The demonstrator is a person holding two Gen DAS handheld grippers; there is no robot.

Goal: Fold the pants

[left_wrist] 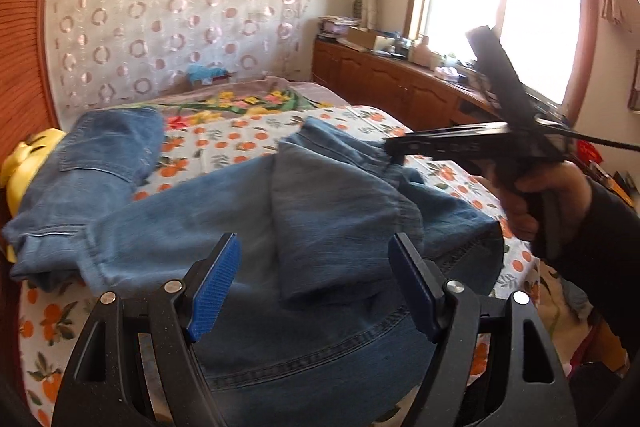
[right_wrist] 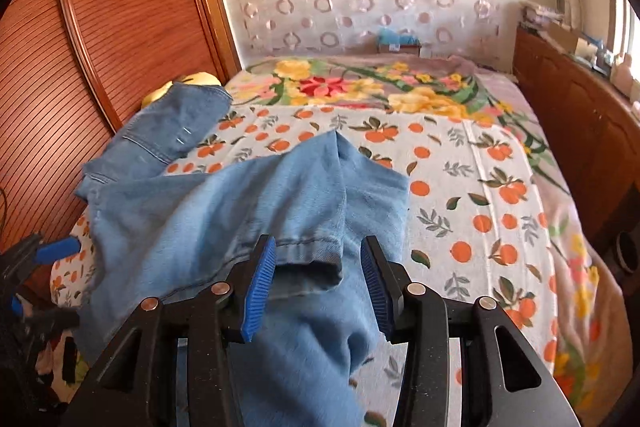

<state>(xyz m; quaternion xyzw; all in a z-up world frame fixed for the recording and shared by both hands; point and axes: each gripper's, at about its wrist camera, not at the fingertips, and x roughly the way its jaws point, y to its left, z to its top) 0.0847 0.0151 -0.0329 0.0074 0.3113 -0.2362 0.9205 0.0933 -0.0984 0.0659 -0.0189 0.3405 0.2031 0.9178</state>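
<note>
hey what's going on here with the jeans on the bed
A person is folding a pair of blue jeans on a bed with an orange-print sheet, holding a two-finger tool in each hand. The jeans lie crumpled, partly doubled over, not yet a neat fold. The right tool stands open over a hemmed leg end, its pads clear of the cloth. The left tool is open too, over the denim and gripping nothing. A yellow soft toy sits by the far end of the jeans.
</note>
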